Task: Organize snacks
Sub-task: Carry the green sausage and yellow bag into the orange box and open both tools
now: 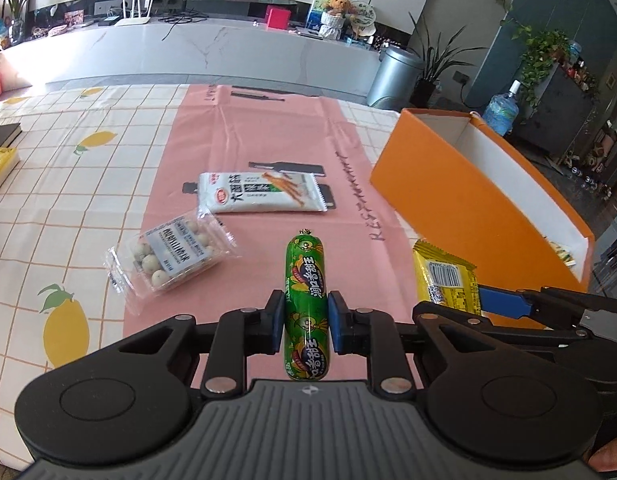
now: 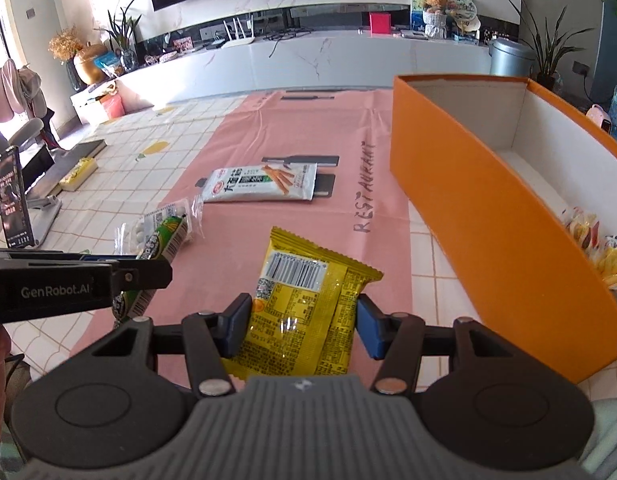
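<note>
Left wrist view: left gripper (image 1: 307,322) pinches a slick, firm sausage (image 1: 306,304) mid-length; right gripper (image 2: 304,326) clamps a light, crinkly yellow packet (image 2: 304,300) across its middle.

The left gripper (image 1: 304,322), black with blue fingers (image 1: 277,322), sits low in the middle of its picture, squeezed tight. The right gripper (image 2: 304,326) sits low in the middle too, fingers (image 2: 238,326) pressing in from both sides.

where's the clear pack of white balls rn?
Left wrist view: clear pack lies on the pink mat's left edge, left of the green sausage, near the white packet.
</note>
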